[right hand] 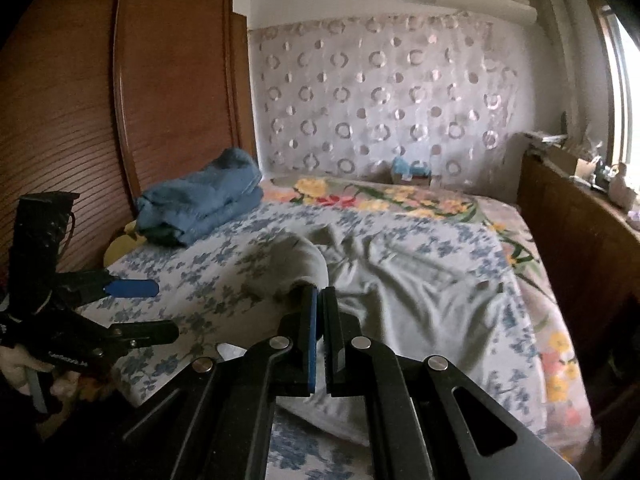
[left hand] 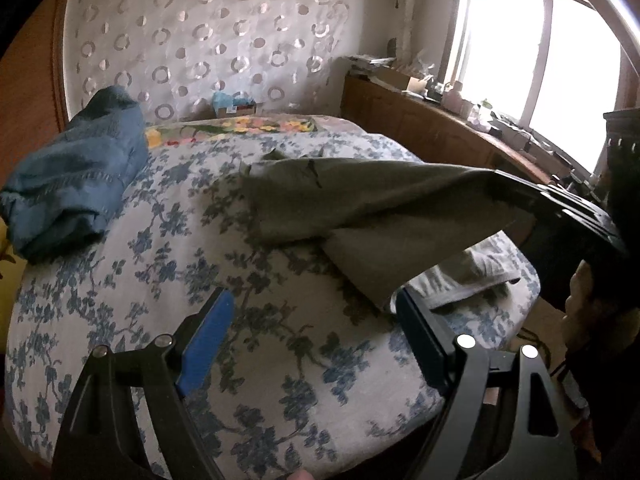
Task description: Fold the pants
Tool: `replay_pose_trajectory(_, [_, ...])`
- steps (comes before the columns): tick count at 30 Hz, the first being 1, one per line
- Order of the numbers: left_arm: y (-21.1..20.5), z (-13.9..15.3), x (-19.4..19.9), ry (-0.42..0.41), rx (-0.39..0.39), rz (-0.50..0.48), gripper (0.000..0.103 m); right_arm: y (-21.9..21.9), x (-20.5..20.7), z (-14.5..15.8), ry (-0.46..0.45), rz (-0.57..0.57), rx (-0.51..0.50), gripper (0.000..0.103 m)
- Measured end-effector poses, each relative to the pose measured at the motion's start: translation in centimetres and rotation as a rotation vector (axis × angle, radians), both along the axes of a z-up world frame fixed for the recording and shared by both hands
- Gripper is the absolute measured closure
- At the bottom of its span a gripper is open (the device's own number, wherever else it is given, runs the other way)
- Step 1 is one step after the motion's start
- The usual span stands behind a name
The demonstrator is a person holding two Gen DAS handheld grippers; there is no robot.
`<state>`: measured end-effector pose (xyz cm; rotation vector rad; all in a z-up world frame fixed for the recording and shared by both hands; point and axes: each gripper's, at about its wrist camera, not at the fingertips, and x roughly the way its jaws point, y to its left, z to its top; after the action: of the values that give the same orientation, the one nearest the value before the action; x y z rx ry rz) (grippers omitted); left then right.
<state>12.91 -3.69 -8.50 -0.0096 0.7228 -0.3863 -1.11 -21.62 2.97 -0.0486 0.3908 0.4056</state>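
Observation:
Grey-green pants point(left hand: 360, 204) lie across the bed's floral sheet point(left hand: 160, 280). In the right wrist view the pants point(right hand: 420, 292) spread wrinkled to the right, with a rolled leg end point(right hand: 296, 268) at my right gripper point(right hand: 319, 300). That gripper is shut on this leg end and lifts it above the sheet; it shows at the right of the left wrist view point(left hand: 560, 208). My left gripper point(left hand: 316, 304) is open and empty above the sheet, just left of a folded pants edge; it also shows in the right wrist view point(right hand: 156, 308).
A folded blue blanket point(right hand: 200, 200) lies at the bed's far left by a wooden wardrobe point(right hand: 120, 100). A wooden sideboard point(left hand: 420, 124) with clutter runs along the right under the window. A small box point(left hand: 236, 106) sits at the bed head.

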Motion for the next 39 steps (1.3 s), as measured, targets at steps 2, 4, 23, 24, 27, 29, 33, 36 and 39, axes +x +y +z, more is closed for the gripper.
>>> replay_pose_trajectory(2, [-0.5, 0.3, 0.2, -0.006, -0.002, -0.007, 0.019, -0.5, -0.5, 0.1, -0.011, -0.011, 0.001, 0.101])
replay_pose_trajectory(4, [-1.2, 0.5, 0.2, -0.009, -0.004, -0.017, 0.019, -0.8, -0.7, 0.2, -0.014, -0.022, 0.002, 0.101])
replay_pose_trajectory(23, [-7.0, 0.3, 2.2, -0.005, 0.036, -0.096, 0.019, -3.0, -1.4, -2.9, 0.089, -0.154, -0.02, 0.101])
replay_pose_trajectory(24, [-7.1, 0.3, 2.3, -0.002, 0.04, -0.096, 0.019, -3.0, -1.4, -3.0, 0.09, -0.166, -0.024, 0.101])
replay_pose_trajectory(27, [-7.5, -0.1, 2.5, 0.008, 0.044, -0.1, 0.019, -3.4, -1.5, -2.6, 0.097, -0.174, -0.009, 0.101])
replay_pose_trajectory(29, [-7.7, -0.3, 2.6, 0.013, 0.049, -0.1, 0.019, -3.6, -1.5, -2.5, 0.102, -0.181, -0.009, 0.101])
replay_pose_trajectory(33, [-8.1, -0.8, 2.7, 0.022, 0.059, -0.103, 0.019, -4.3, -1.5, -3.0, 0.129, -0.192, -0.013, 0.101])
replay_pose_trajectory(36, [-8.4, -1.1, 2.7, 0.027, 0.069, -0.108, 0.019, -4.6, -1.4, -3.2, 0.147, -0.2, -0.007, 0.101])
replay_pose_trajectory(39, [-8.6, -1.6, 2.8, 0.035, 0.084, -0.112, 0.019, -4.7, -1.4, -3.2, 0.159, -0.205, -0.005, 0.101])
